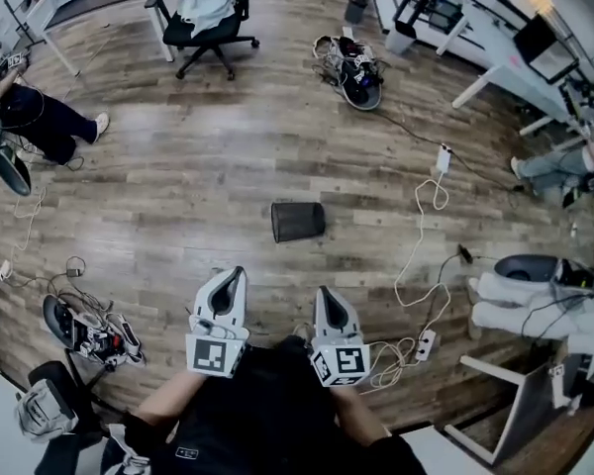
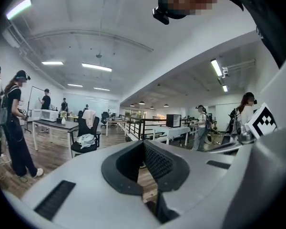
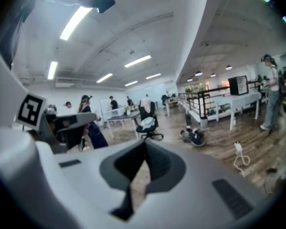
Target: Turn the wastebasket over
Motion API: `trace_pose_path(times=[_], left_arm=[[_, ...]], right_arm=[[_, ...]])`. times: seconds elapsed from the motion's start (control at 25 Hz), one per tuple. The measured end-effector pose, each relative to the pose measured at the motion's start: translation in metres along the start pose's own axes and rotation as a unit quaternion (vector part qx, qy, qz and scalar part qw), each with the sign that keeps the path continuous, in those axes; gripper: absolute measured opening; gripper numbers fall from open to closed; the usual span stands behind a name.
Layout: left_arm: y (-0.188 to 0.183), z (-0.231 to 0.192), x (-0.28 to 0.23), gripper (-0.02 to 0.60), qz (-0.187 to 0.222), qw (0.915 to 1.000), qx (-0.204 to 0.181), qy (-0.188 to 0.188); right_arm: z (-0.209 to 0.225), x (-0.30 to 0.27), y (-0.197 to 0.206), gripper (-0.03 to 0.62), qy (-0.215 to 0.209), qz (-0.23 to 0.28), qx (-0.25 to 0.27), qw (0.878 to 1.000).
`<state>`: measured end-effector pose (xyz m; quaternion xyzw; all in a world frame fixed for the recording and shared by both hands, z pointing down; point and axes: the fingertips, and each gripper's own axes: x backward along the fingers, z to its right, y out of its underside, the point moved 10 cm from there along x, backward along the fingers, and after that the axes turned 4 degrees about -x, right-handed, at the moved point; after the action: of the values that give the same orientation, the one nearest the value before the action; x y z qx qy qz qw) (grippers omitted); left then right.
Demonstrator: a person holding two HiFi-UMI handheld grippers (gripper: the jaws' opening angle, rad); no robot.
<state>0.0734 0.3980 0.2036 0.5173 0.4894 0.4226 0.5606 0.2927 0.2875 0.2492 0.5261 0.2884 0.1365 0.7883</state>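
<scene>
A black mesh wastebasket (image 1: 297, 222) lies on its side on the wooden floor, in the middle of the head view. My left gripper (image 1: 240, 271) and right gripper (image 1: 323, 291) are held side by side near the bottom of that view, pointing toward the basket with bare floor between them and it. Both are shut with nothing between the fingers. In the left gripper view the left gripper (image 2: 144, 142) has its jaws closed together, and the same holds for the right gripper (image 3: 145, 144) in the right gripper view. The basket does not show in either gripper view.
A white cable and power strip (image 1: 425, 343) run along the floor to the right of my grippers. A cable tangle (image 1: 89, 331) lies at the left. An office chair (image 1: 210, 20) and a pile of gear (image 1: 356, 72) stand farther off. People sit at the left (image 1: 40, 119) and right (image 1: 535, 303).
</scene>
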Motion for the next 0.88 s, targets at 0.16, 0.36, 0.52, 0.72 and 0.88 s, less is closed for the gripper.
trace_pose_path(times=[0.16, 0.36, 0.52, 0.72, 0.88], left_arm=[[-0.013, -0.080, -0.021, 0.034, 0.001, 0.9982, -0.020, 0.056], [-0.017, -0.142, -0.045, 0.034, -0.021, 0.9919, -0.013, 0.125], [-0.014, -0.162, -0.071, 0.034, -0.029, 0.9864, -0.012, 0.161], [-0.008, -0.163, -0.096, 0.034, -0.041, 0.9808, -0.010, 0.190], [-0.008, -0.156, -0.116, 0.034, -0.045, 0.9765, -0.022, 0.210]], right_arm=[[-0.051, -0.050, -0.006, 0.031, 0.054, 0.016, -0.019, 0.998], [-0.100, -0.092, -0.021, 0.032, 0.108, 0.032, -0.038, 0.993], [-0.109, -0.111, -0.033, 0.032, 0.146, 0.042, -0.049, 0.987], [-0.103, -0.120, -0.034, 0.031, 0.184, 0.049, -0.065, 0.980], [-0.091, -0.128, -0.030, 0.031, 0.200, 0.050, -0.082, 0.975]])
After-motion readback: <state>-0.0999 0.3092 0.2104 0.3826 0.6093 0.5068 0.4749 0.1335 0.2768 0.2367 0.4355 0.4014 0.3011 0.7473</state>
